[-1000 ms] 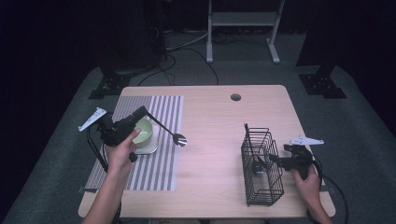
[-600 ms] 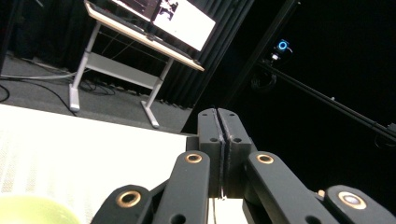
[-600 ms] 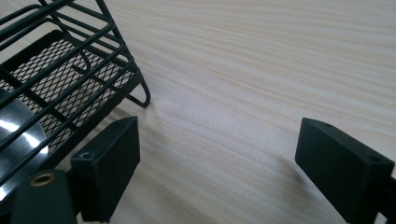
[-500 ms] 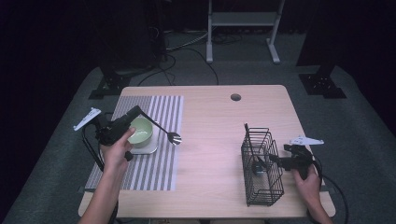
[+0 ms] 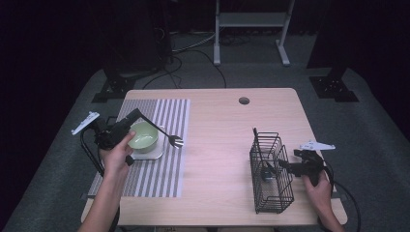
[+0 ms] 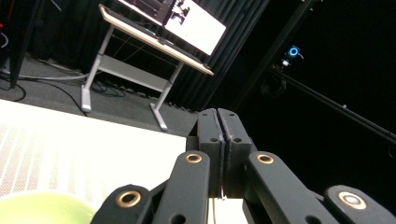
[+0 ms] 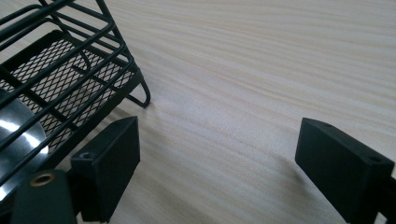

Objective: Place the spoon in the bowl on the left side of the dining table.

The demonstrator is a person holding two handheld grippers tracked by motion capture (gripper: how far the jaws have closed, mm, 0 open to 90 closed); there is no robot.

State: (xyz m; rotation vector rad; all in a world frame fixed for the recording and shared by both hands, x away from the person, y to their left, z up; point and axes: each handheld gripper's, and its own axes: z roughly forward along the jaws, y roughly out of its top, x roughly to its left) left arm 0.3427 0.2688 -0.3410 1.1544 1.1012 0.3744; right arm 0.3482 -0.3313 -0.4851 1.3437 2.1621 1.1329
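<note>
Nearest the person, the right gripper (image 5: 283, 166) is resting low at the right side of the table (image 5: 222, 145), held in the right hand (image 5: 316, 186), its jaws standing wide apart with nothing between them. In the right gripper view the two black pads (image 7: 109, 163) are hovering just over bare wood, and the foot of the wire basket (image 7: 60, 88) is sitting just beside the left pad, not touching it as far as can be told. A shiny metal piece (image 7: 14, 140) is lying inside the basket behind the mesh. From above, the basket (image 5: 270, 171) is standing upright near the front right of the table, with a dark handle leaning up out of its far corner.

Across on the left, the left hand (image 5: 116, 154) is holding the left gripper (image 5: 138, 116) above the striped mat (image 5: 164, 169). Its jaws are pressed together; in the left gripper view the pads (image 6: 219, 135) are meeting with no gap showing, and whether they are pinching anything cannot be told there. From above, a fork (image 5: 167, 135) is running from the jaw tips out across the green bowl (image 5: 142, 136) to just past its right rim, prongs at the far end, so the gripper appears to be clamping the fork's handle. The bowl is sitting on a pale square plate (image 5: 147, 153) on the mat.

Farther back, a round hole (image 5: 244, 100) is showing in the table's far edge.
</note>
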